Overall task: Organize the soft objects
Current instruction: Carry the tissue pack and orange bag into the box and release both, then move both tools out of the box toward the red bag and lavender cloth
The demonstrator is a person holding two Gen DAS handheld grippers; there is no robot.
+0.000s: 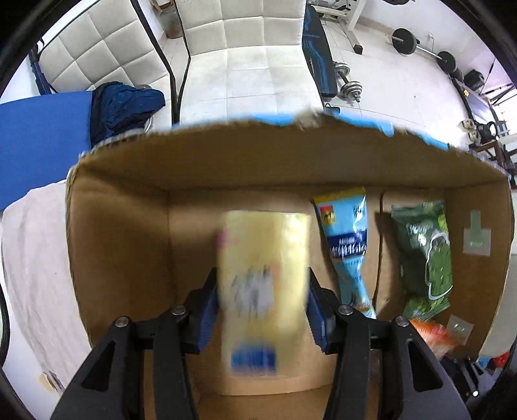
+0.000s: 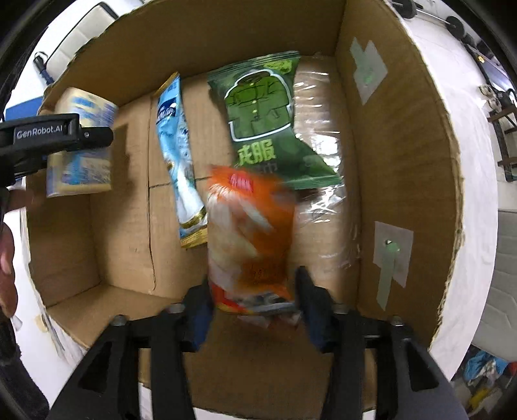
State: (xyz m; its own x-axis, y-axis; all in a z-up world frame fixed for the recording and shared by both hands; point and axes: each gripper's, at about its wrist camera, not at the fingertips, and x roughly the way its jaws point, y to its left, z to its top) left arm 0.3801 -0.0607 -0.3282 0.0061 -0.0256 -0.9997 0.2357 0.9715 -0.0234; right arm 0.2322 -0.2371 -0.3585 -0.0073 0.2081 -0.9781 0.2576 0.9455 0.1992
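My left gripper (image 1: 261, 310) is open around a blurred yellow soft pack (image 1: 263, 284) that is dropping inside the cardboard box (image 1: 278, 155). The pack also shows in the right wrist view (image 2: 82, 145) beside the left gripper's finger (image 2: 58, 132). My right gripper (image 2: 253, 297) is open around a blurred orange snack bag (image 2: 252, 236), which seems to be slipping free over the box floor. A light blue pack (image 1: 350, 245) (image 2: 177, 155) and a green pack (image 1: 426, 255) (image 2: 261, 119) lie on the box floor.
The box (image 2: 400, 135) has tape patches on its right wall (image 2: 391, 255) and sits on a white cloth (image 1: 35, 258). White padded chairs (image 1: 245, 29), a dark blue garment (image 1: 122, 106) and dumbbells (image 1: 350, 85) are beyond it.
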